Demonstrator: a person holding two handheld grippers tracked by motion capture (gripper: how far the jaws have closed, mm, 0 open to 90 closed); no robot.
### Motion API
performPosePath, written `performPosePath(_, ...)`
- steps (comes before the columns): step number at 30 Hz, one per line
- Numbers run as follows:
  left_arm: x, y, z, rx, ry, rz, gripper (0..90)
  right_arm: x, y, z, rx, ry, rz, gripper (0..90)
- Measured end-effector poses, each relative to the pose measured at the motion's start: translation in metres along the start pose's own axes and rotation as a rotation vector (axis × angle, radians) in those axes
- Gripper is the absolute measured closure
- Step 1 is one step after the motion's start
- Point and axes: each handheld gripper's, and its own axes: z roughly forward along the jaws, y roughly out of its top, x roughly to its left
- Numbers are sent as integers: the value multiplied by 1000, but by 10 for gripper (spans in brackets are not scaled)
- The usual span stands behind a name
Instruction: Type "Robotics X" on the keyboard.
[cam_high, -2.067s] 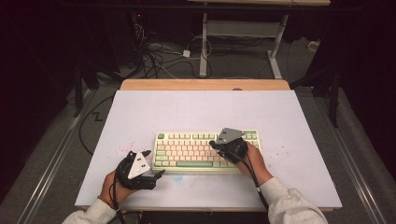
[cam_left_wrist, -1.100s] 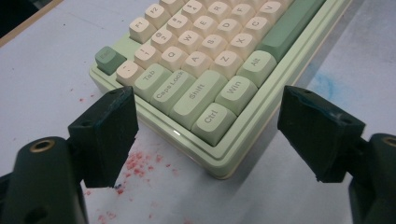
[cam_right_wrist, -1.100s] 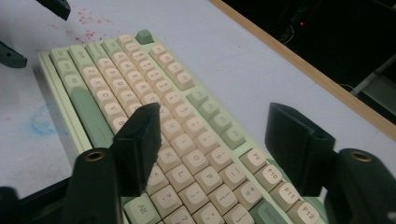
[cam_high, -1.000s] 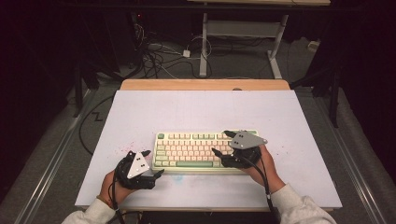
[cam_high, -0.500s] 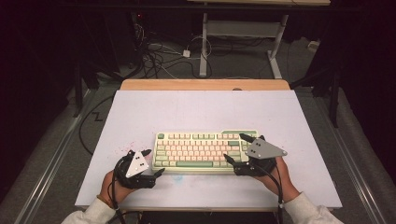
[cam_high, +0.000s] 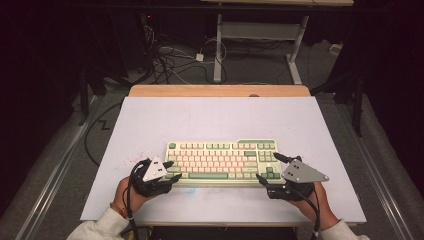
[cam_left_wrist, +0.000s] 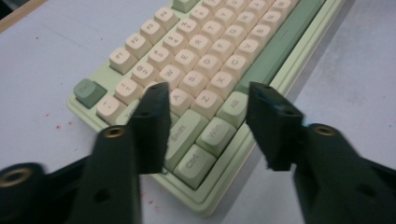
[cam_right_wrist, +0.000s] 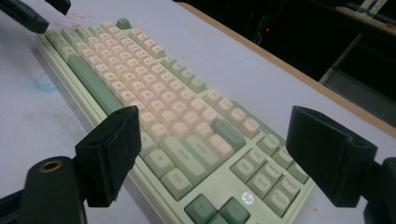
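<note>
The left gripper (cam_high: 171, 171) had just been closing its jaws, which stood half-narrowed around the keyboard's (cam_high: 223, 161) left end. In the left gripper view one jaw sat over the keys near the tab key and the other stood off the near edge above the tabletop (cam_left_wrist: 355, 74); the pads did not press on it, so the jaws were still open. The right gripper (cam_high: 267, 168) held its jaws spread wide at the keyboard's right end. In the right gripper view one jaw stood beside the near edge and the other beyond the far right corner, both clear of the keyboard (cam_right_wrist: 154, 107).

The keyboard, pale green with cream keys, lay flat on the white tabletop (cam_high: 210, 115), nearer the person's edge, between the two hands. A hand gripped each gripper from below in the high view.
</note>
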Motion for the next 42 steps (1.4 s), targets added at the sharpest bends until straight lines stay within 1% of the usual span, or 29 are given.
performPosePath(1,-1,3,0,-2,-1,6,557,0,-2,-2,8,-1,-6,188)
performPosePath(2,-1,5,1,-5,-16,11,602,0,-4,-4,10,-10,-11,187)
performPosePath(4,-1,11,2,-2,-47,23,661,-1,-7,-8,7,-12,4,188)
performPosePath(6,-2,17,4,-1,-71,29,742,-2,-10,-10,7,-20,6,188)
performPosePath(7,-2,21,6,3,-80,33,798,-3,-12,-12,8,-19,13,188)
performPosePath(10,-4,30,11,14,-94,44,875,-4,-15,-14,13,-26,12,188)
performPosePath(11,-5,34,13,25,-96,56,877,-5,-16,-14,18,-28,15,188)
performPosePath(14,-7,43,20,39,-109,73,877,-7,-17,-13,19,-28,23,188)
performPosePath(19,-11,57,32,48,-132,89,878,-8,-17,-12,19,-28,21,188)
performPosePath(20,-11,60,35,54,-141,94,877,-8,-17,-12,19,-29,19,187)
performPosePath(24,-13,66,47,74,-153,108,878,-9,-17,-13,16,-33,15,186)
performPosePath(26,-14,69,52,84,-150,115,877,-10,-17,-14,14,-34,19,186)
performPosePath(28,-15,70,56,90,-156,115,877,-10,-17,-14,12,-35,14,186)
performPosePath(29,-15,71,58,96,-152,121,877,-10,-17,-14,11,-37,12,186)
performPosePath(31,-15,72,62,103,-158,120,877,-9,-17,-14,13,-36,12,186)
performPosePath(32,-16,73,63,106,-153,121,878,-9,-18,-14,13,-35,10,186)
performPosePath(35,-16,74,67,113,-161,123,877,-7,-19,-12,22,-29,7,186)
performPosePath(36,-17,74,68,118,-158,128,877,-7,-19,-12,22,-27,3,187)
performPosePath(40,-18,75,70,126,-153,131,877,-6,-19,-11,28,-26,-6,186)
performPosePath(42,-19,73,73,138,-155,133,877,-5,-19,-10,31,-23,-7,186)
